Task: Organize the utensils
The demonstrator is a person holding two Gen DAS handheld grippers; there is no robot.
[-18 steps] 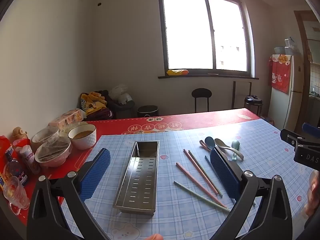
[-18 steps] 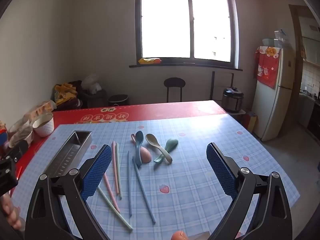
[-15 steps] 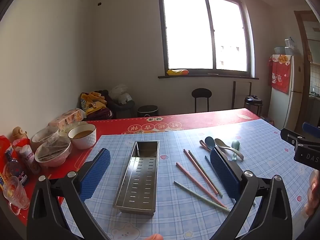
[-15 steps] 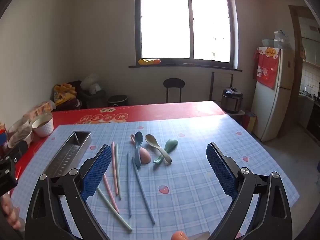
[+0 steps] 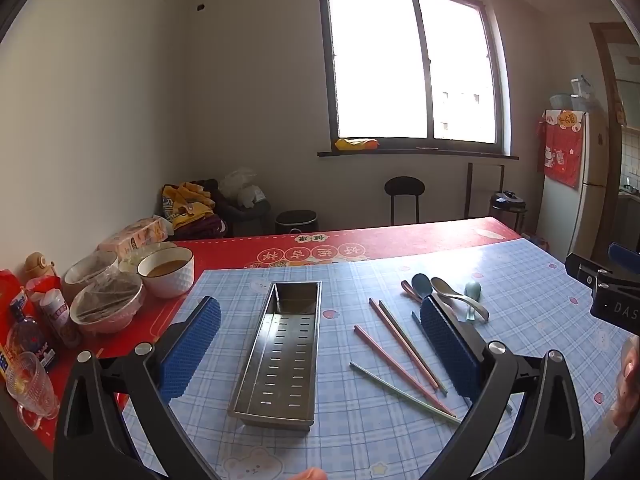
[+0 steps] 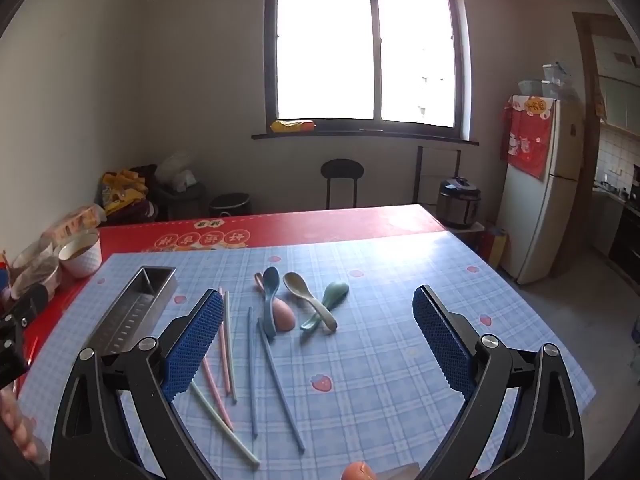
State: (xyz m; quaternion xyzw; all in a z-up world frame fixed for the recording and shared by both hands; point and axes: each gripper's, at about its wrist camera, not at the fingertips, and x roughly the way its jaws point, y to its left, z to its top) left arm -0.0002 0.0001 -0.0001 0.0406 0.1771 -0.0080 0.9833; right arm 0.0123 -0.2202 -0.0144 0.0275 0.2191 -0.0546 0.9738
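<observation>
A long perforated steel tray lies empty on the blue checked cloth, between the fingers of my open left gripper and beyond them. Right of it lie several pastel chopsticks and a cluster of spoons. In the right wrist view the tray sits at the left, the chopsticks fan out toward me, and blue, pink, beige and green spoons lie beyond. My right gripper hangs open above the cloth, holding nothing.
Bowls, a glass, bottles and snack packs crowd the red table's left side. The other gripper's body shows at the right edge. A stool, a rice cooker and a fridge stand beyond the table.
</observation>
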